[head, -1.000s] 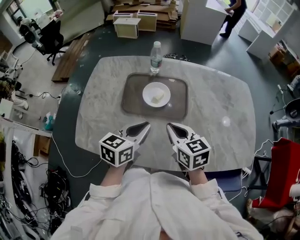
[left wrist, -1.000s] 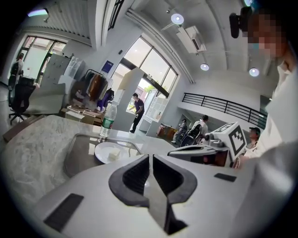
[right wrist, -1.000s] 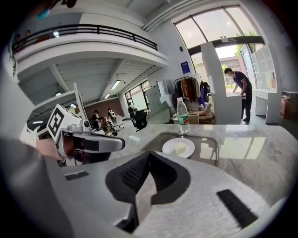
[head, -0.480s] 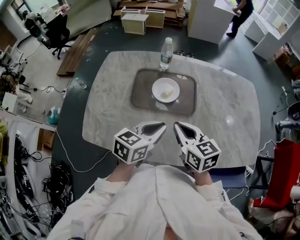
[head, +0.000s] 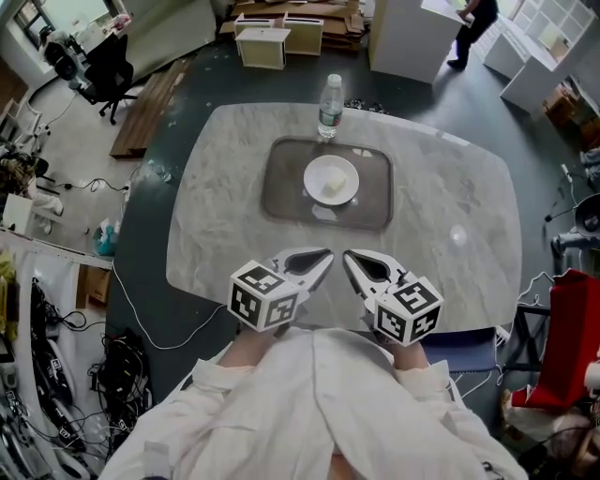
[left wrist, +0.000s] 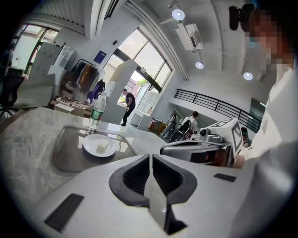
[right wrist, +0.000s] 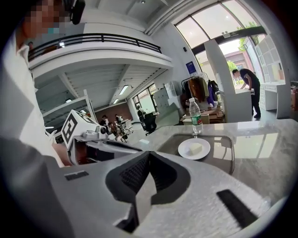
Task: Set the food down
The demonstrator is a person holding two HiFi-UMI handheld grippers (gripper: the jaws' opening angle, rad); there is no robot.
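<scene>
A pale block of food (head: 334, 187) (left wrist: 102, 147) (right wrist: 195, 148) lies on a white plate (head: 320, 169) (left wrist: 91, 143) (right wrist: 185, 150), which stands on a dark grey tray (head: 281, 187) (left wrist: 65, 151) (right wrist: 223, 144) at the middle of the marble table. My left gripper (head: 325, 256) (left wrist: 150, 158) hangs shut and empty over the table's near edge. My right gripper (head: 349, 257) (right wrist: 148, 155) is beside it, also shut with nothing held. Both sit well short of the tray, close to my body.
A plastic water bottle (head: 329, 104) (left wrist: 95, 114) (right wrist: 195, 116) stands just behind the tray. The round-cornered marble table (head: 450, 216) has a dark floor around it. Cables and chairs lie to the left, a red chair (head: 562, 328) to the right. A person (head: 473, 28) stands far back.
The view has shifted a little between the frames, and both grippers sit slightly further right and lower in it. The plate, food and bottle have not moved on the table.
</scene>
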